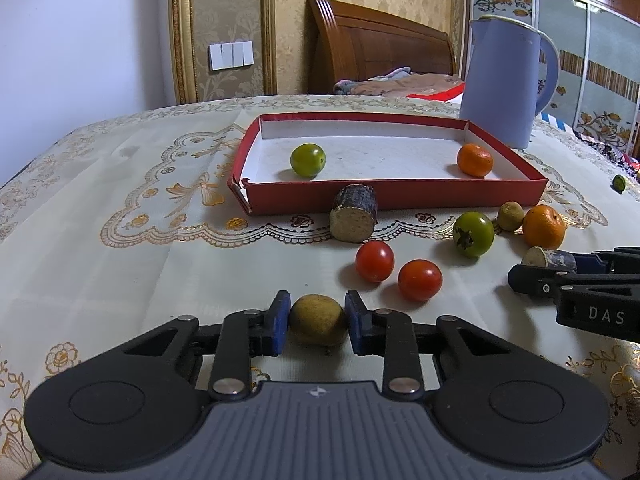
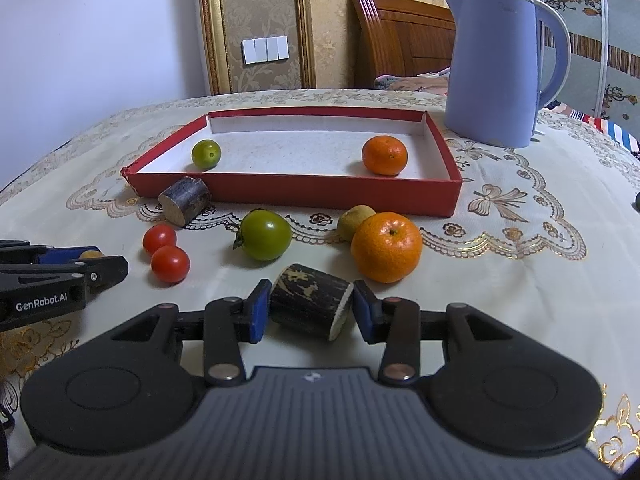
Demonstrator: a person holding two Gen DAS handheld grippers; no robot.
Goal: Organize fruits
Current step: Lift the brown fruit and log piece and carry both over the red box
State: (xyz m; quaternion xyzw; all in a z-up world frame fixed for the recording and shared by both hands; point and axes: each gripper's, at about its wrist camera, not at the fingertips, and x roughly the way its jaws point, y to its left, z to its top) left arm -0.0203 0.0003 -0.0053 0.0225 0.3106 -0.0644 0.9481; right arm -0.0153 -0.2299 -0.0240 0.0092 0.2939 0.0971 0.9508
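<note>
My left gripper (image 1: 317, 322) is shut on a yellow-brown round fruit (image 1: 318, 314) that rests on the tablecloth. In the right wrist view, my right gripper (image 2: 308, 312) is shut on a short dark sugarcane piece (image 2: 308, 304) lying on its side. Beyond them a red tray (image 1: 396, 196) holds a green fruit (image 1: 307, 160) at its left and a mandarin (image 1: 474, 159) at its right. Loose in front of the tray lie another sugarcane piece (image 1: 354, 214), two red tomatoes (image 1: 375, 261), a green tomato (image 1: 473, 233), a small brown fruit (image 1: 510, 216) and a second mandarin (image 1: 544, 227).
A tall blue kettle (image 1: 504, 80) stands behind the tray's right corner. A small green fruit (image 1: 619, 183) lies far right on the cloth. The table edge curves away at the left. A bed and a wardrobe stand behind the table.
</note>
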